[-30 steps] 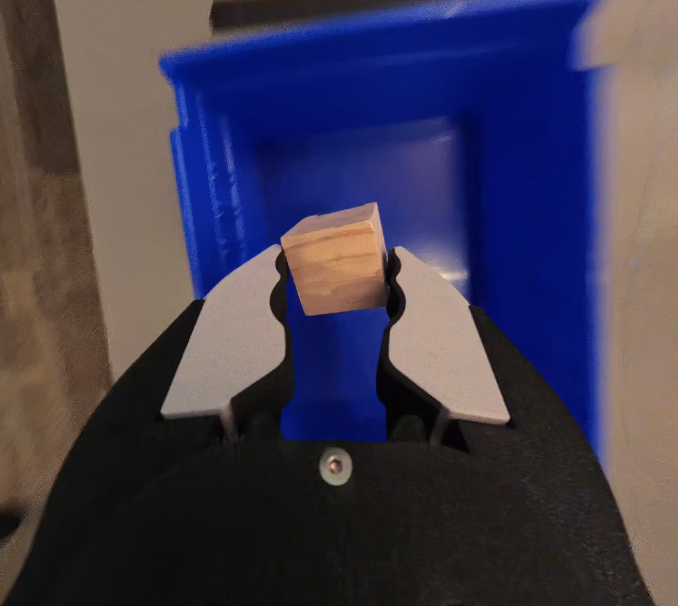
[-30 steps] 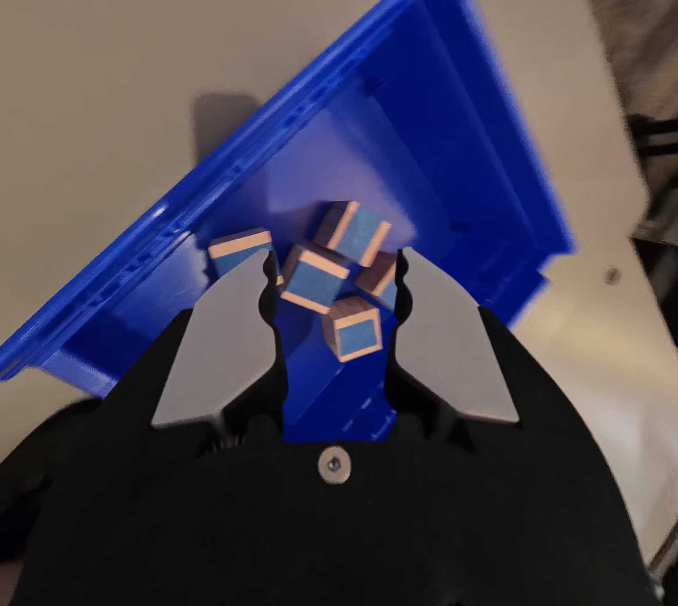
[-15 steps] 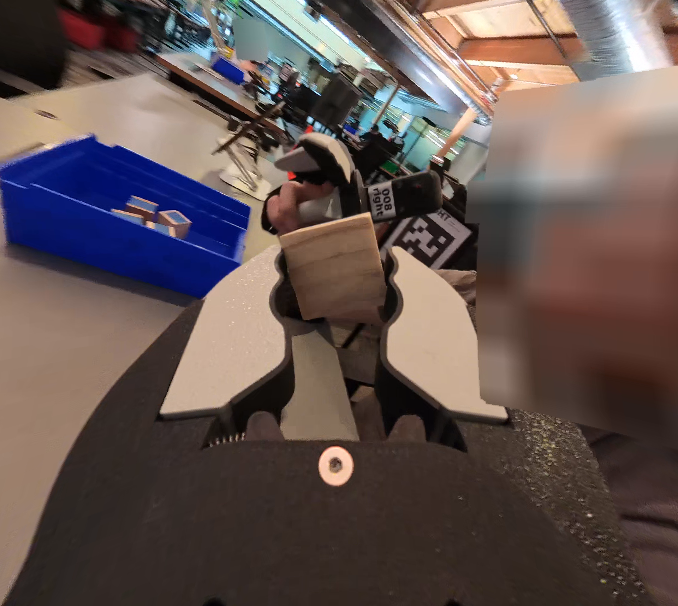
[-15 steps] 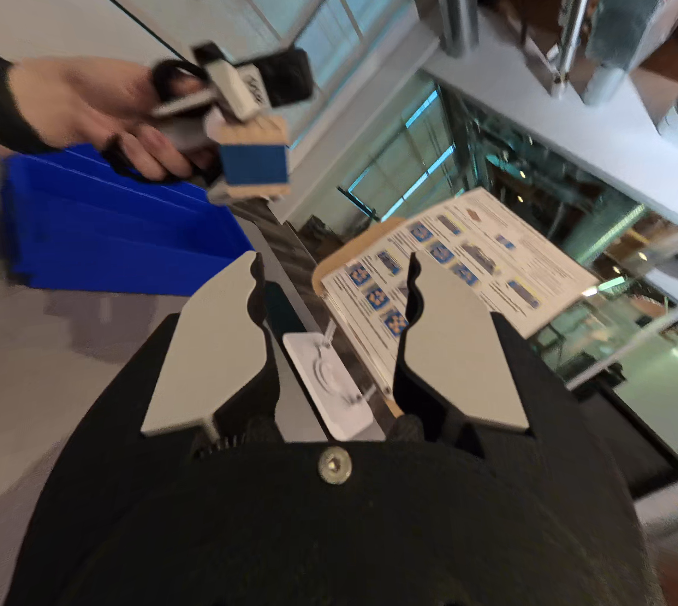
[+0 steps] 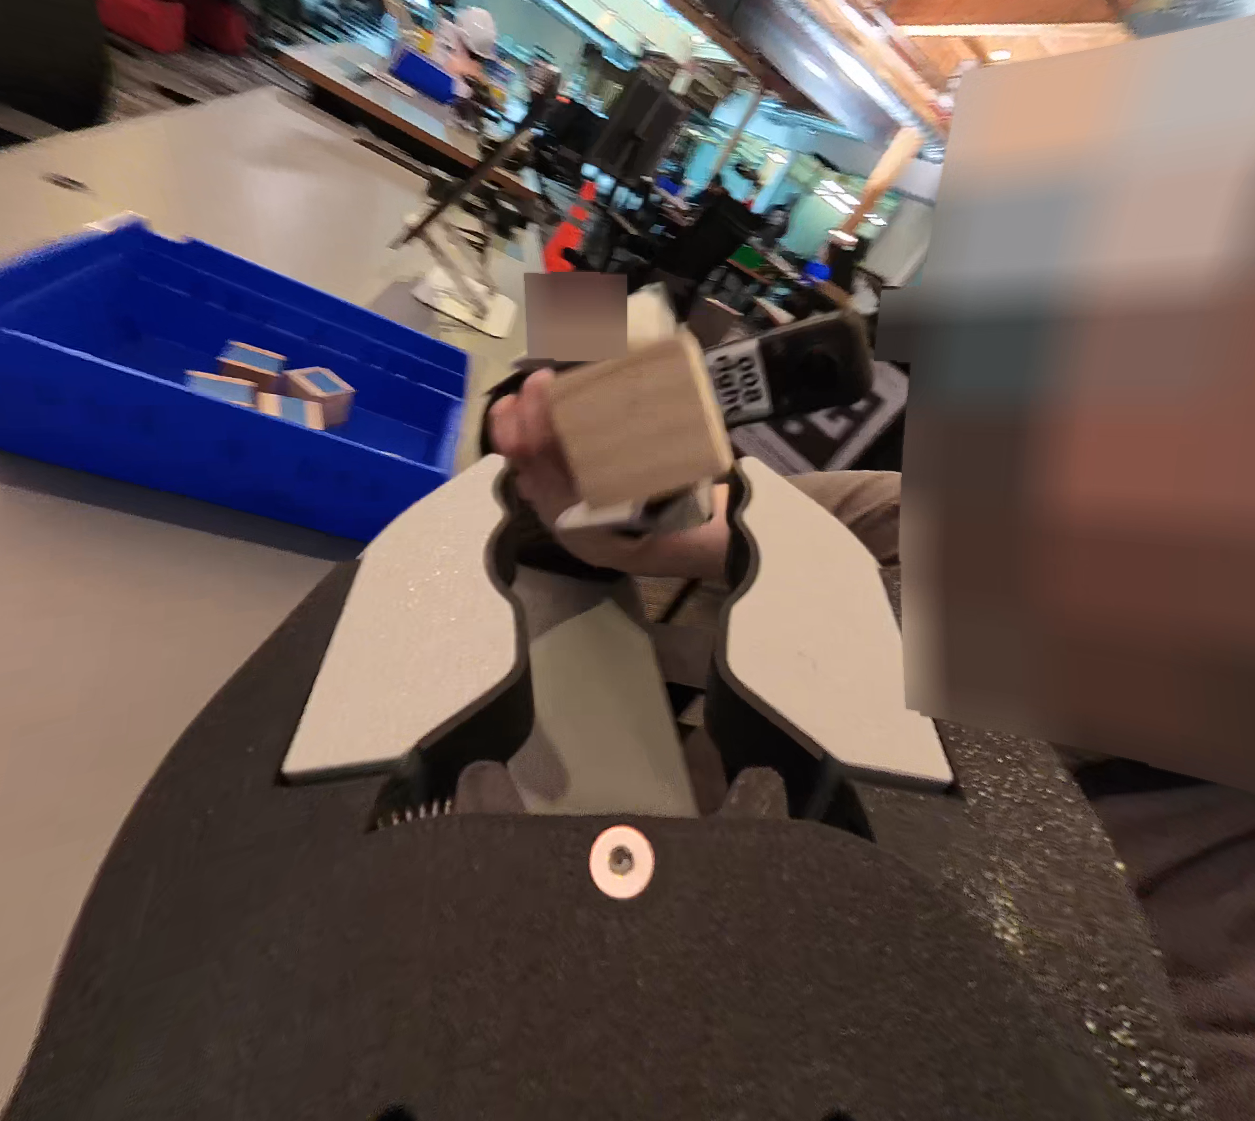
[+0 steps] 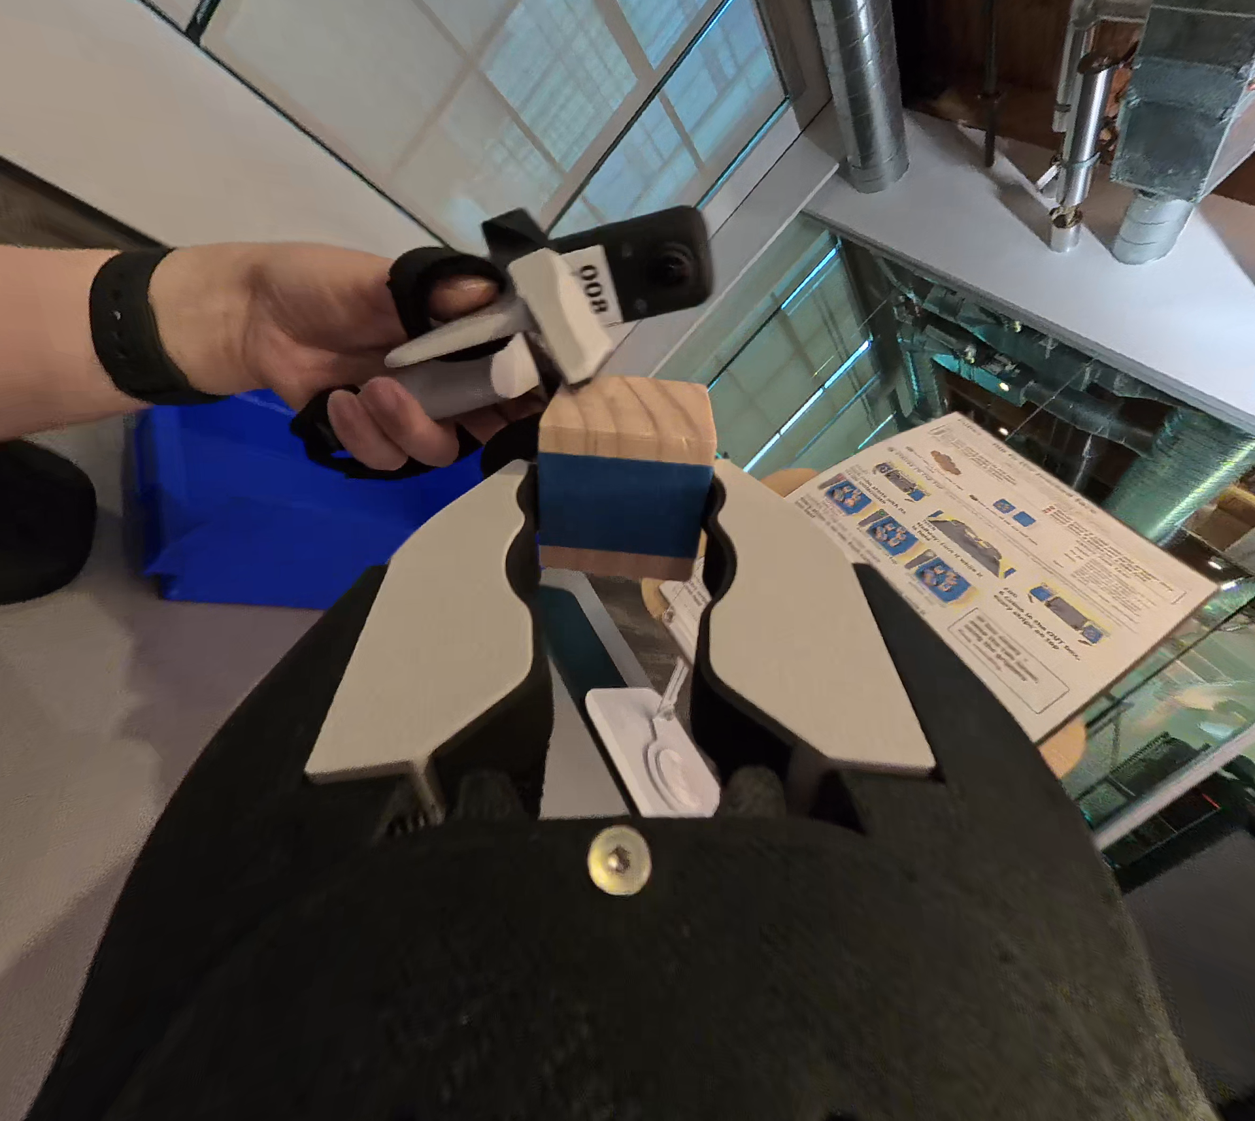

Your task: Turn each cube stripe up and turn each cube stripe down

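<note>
A wooden cube (image 6: 625,477) with a dark blue stripe on the face towards the camera sits between my right gripper's (image 6: 621,511) pads, which press on its two sides. In the left wrist view the same cube (image 5: 638,416) shows a plain wood face, tilted, just beyond my left gripper (image 5: 621,477). The left gripper is open, with a clear gap on the cube's left side. The right gripper's fingers (image 5: 611,518) clamp the cube there. My left gripper (image 6: 543,355) also shows in the right wrist view, up and left of the cube with fingers apart.
A blue bin (image 5: 204,443) stands on the grey table (image 5: 136,647) to the left, holding several striped cubes (image 5: 271,382). It also shows in the right wrist view (image 6: 238,511). An instruction sheet (image 6: 985,559) on a stand is at right. A person sits close by.
The left gripper lifted the cube out of the bin and swung it over to the right gripper. The right pads closed on it and the left pads opened and let go.
</note>
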The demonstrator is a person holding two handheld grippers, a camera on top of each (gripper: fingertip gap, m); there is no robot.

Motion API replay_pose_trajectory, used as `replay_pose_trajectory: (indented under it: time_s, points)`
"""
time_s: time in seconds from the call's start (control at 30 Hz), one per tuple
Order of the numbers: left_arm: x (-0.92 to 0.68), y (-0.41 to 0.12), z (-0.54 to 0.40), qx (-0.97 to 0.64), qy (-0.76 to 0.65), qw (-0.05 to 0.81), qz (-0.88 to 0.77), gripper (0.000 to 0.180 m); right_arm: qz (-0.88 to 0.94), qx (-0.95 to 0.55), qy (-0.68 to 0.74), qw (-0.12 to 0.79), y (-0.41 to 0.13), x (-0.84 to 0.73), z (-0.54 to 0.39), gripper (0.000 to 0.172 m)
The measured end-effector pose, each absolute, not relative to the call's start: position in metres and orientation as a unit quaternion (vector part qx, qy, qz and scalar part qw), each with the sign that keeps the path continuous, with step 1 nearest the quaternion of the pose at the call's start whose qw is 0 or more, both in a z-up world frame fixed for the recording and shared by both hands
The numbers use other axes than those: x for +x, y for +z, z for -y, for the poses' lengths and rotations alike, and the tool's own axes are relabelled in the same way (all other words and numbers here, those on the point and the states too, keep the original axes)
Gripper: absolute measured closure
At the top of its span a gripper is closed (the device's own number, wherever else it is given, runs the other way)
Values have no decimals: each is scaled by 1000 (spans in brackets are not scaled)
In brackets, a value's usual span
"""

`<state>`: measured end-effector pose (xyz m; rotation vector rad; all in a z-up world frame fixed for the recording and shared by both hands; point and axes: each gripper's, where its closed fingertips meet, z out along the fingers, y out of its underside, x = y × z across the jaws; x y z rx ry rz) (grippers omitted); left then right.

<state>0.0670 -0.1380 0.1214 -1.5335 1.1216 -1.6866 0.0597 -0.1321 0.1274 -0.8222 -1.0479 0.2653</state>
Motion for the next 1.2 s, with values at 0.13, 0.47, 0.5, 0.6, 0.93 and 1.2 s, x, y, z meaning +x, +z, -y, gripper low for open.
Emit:
replay_pose_trajectory:
  time_s: [0.13, 0.47, 0.5, 0.6, 0.93, 1.2]
  points:
    - [41, 130, 108, -611, -550, 404, -400, 119, 404, -435, 96, 799, 174, 140, 91, 126]
    - [4, 139, 83, -620, -440, 526, -381, 131, 238, -893, 162, 345, -27, 316, -40, 126]
    - [3, 137, 81, -623, -430, 529, -383, 132, 245, -905, 156, 310, -46, 315, -40, 126]
    - [2, 134, 79, -630, -421, 528, -383, 133, 262, -923, 145, 242, -84, 309, -41, 125]
    - [7, 122, 77, -647, -404, 510, -399, 137, 269, -948, 81, 148, -137, 312, -41, 126]
    - [-9, 111, 65, -681, -336, 510, -404, 132, 271, -947, 49, 167, -128, 317, -47, 120]
